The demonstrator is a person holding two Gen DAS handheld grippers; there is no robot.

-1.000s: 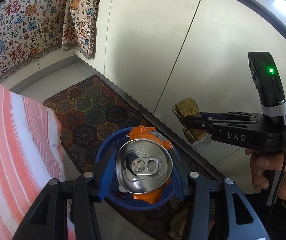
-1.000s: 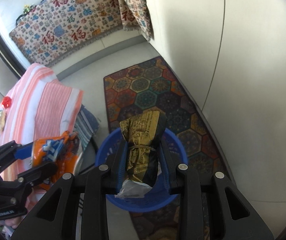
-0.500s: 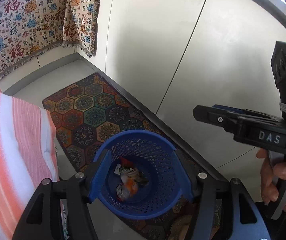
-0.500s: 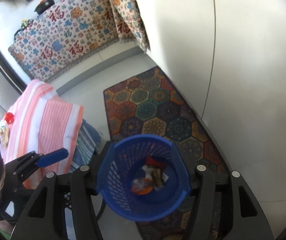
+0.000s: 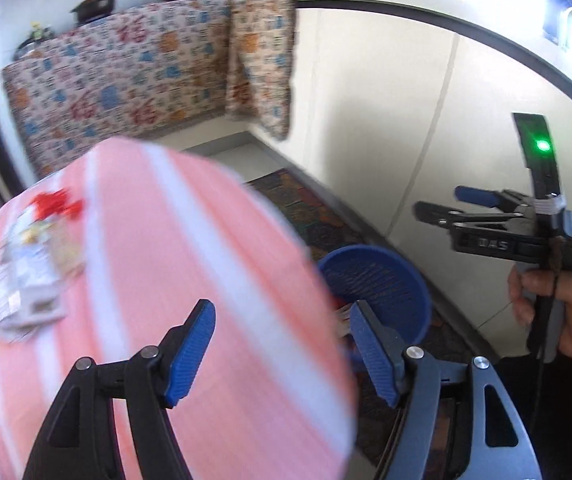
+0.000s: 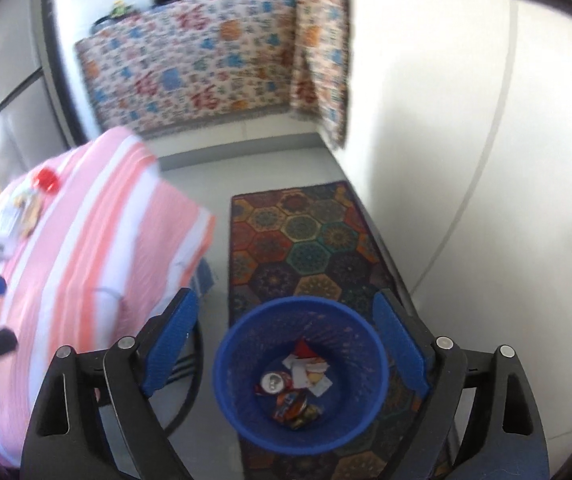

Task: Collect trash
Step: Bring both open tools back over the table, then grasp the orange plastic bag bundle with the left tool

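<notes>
A blue mesh trash basket point(image 6: 246, 332) stands on the floor rug; it also shows in the left wrist view point(image 5: 397, 264). Inside it lie a silver can point(image 6: 272, 382), an orange wrapper point(image 6: 289, 404) and white scraps. My right gripper point(image 6: 284, 344) is open and empty, above the basket. My left gripper point(image 5: 282, 352) is open and empty, over the edge of the pink striped table point(image 5: 166, 260). More trash point(image 5: 26, 276) lies on the table at the far left, blurred. The right gripper point(image 5: 445, 202) shows in the left wrist view, jaws apart.
A patterned hexagon rug point(image 6: 301, 236) lies along the cream wall point(image 6: 445, 120). A patterned cloth point(image 6: 206, 68) covers a counter at the back with pots on top. A red-capped item point(image 6: 46, 179) and white packets point(image 6: 2, 236) lie on the table.
Both grippers have let go of their trash; the can and the wrappers now lie in the basket. Both have since lifted, and the left one has swung left over the table.
</notes>
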